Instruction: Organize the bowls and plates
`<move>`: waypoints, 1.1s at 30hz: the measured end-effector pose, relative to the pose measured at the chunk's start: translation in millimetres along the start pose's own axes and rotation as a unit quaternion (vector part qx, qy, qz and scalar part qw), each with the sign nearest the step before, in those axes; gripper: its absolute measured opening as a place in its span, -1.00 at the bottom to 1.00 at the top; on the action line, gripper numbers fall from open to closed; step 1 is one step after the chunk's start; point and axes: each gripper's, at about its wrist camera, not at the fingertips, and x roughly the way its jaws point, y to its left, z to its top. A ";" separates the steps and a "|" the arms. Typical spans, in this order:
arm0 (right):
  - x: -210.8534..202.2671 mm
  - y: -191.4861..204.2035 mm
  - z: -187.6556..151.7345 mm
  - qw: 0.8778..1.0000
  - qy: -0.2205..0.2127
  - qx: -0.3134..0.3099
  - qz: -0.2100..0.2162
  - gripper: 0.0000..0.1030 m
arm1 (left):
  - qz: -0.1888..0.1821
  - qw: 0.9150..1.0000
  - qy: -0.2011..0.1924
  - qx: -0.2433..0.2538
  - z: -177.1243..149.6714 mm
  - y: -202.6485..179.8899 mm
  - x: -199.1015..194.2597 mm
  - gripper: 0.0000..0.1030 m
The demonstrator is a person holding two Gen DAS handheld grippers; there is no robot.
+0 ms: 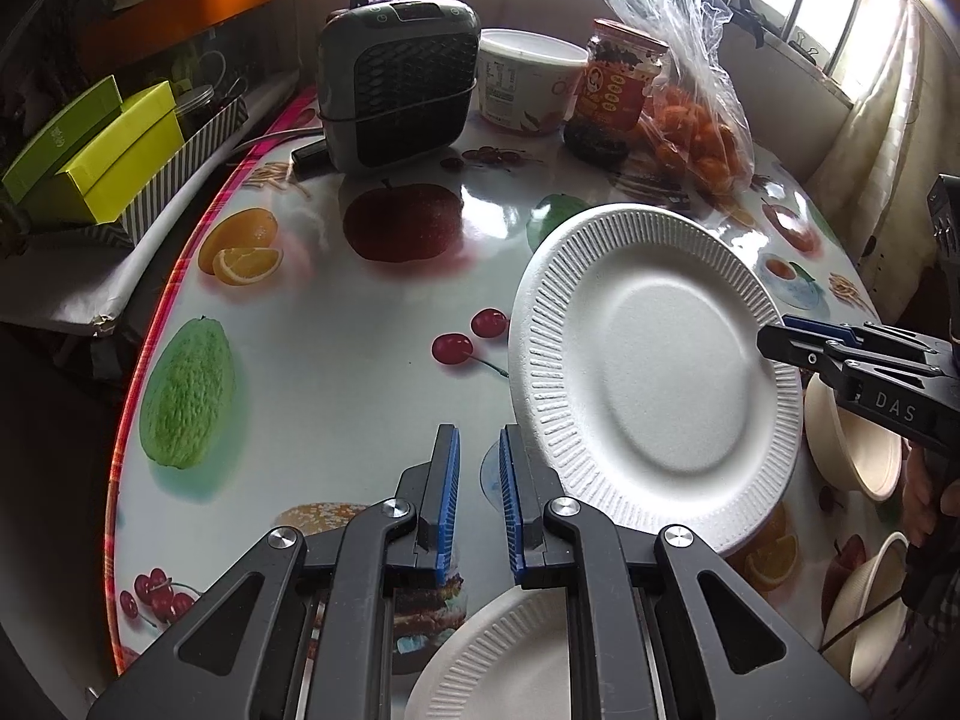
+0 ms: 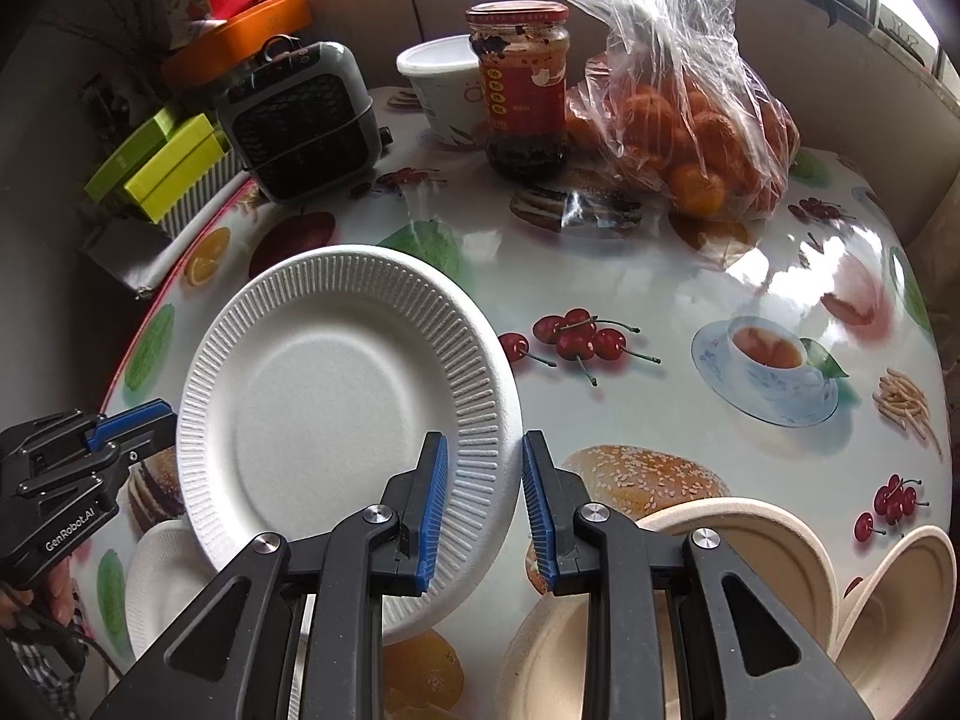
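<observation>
A white foam plate [image 1: 648, 360] [image 2: 336, 396] hangs tilted above the fruit-print table, its face turned toward both cameras. My right gripper [image 2: 485, 443] [image 1: 773, 341] is shut on its rim, one pad on the face and the other behind the edge. My left gripper [image 1: 479, 433] [image 2: 159, 417] is shut with nothing between its pads, just beside the plate's opposite rim. A second white foam plate [image 1: 498, 660] [image 2: 153, 576] lies on the table beneath. Beige bowls [image 1: 852, 450] [image 2: 756, 540] sit nearby, one [image 2: 900, 594] at the table's edge.
At the back stand a grey fan heater [image 1: 396, 96], a white tub [image 1: 528, 84], a sauce jar [image 1: 618, 90] and a plastic bag of oranges [image 1: 696, 138]. Yellow-green boxes [image 1: 102, 162] lie off the table's red-trimmed left edge [image 1: 150, 348]. A hand [image 2: 36, 594] holds the left gripper's handle.
</observation>
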 end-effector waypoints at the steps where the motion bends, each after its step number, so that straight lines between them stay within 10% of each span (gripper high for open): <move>1: -1.7 0.4 -1.4 1.000 0.000 0.001 0.001 -0.53 | 0.000 1.000 -0.001 0.000 -1.1 -0.4 -1.5 -0.75; 33: -44.8 32.3 -63.5 1.000 -0.008 -0.005 0.022 -0.53 | -0.002 1.000 -0.012 -0.005 -61.7 5.6 -49.1 -0.75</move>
